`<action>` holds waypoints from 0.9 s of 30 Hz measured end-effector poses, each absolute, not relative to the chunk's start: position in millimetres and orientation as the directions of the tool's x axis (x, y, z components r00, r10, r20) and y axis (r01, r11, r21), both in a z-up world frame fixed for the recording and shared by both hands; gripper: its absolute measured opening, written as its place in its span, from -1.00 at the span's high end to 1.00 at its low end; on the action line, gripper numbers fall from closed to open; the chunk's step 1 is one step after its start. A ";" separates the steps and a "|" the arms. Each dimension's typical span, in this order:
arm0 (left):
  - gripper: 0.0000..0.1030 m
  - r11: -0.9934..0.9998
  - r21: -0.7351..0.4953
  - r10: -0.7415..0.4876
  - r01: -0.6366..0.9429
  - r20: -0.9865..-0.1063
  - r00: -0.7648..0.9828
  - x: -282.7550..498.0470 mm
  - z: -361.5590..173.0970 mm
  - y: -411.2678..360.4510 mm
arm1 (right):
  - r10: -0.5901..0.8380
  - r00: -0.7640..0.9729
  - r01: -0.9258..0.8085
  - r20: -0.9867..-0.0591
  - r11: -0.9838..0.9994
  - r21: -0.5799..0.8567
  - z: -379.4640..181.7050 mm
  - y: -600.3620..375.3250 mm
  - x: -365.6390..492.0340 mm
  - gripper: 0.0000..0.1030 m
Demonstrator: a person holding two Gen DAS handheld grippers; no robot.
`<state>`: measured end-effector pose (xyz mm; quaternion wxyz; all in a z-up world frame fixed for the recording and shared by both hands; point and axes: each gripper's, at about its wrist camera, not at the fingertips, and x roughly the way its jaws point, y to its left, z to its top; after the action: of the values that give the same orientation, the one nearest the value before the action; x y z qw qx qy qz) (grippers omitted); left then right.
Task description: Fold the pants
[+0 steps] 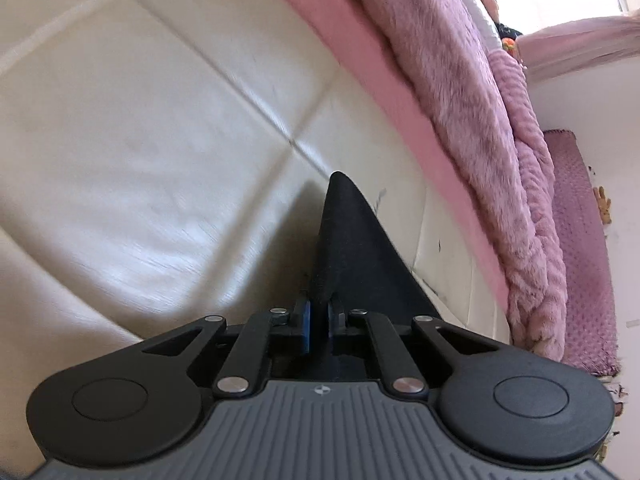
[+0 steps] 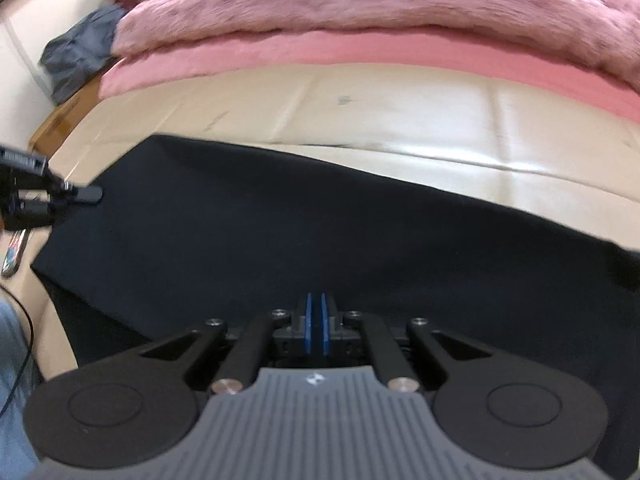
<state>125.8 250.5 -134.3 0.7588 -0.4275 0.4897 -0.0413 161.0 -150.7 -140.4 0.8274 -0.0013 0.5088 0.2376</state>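
Observation:
The black pants (image 2: 280,220) lie spread over a cream leather surface (image 2: 400,112) in the right wrist view. My right gripper (image 2: 316,308) is shut at their near edge, its blue pads pressed together with the black cloth bunched around the tips. At the far left of that view my left gripper (image 2: 94,194) pinches the pants' left edge. In the left wrist view the left gripper (image 1: 319,312) is shut on a fold of the pants (image 1: 352,240), which stands up as a black peak between the blue pads.
A furry pink blanket (image 2: 360,12) over a pink sheet (image 2: 320,60) borders the far side of the surface. A grey cloth (image 2: 76,56) and a cardboard box (image 2: 60,120) lie at far left. A person's jeans-clad leg (image 2: 12,360) is near left. A purple mat (image 1: 580,240) lies beyond the blanket.

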 end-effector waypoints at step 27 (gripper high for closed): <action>0.86 0.747 -0.656 -0.557 -0.113 -0.709 0.432 149.7 23.0 13.9 | 0.325 0.502 -0.178 -0.801 0.946 0.272 -100.9 -305.5 106.3 0.86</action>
<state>149.7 13.9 23.0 0.7807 -0.3263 0.5136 -0.1424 106.3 -305.5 -100.9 0.8632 0.0769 0.4772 0.1459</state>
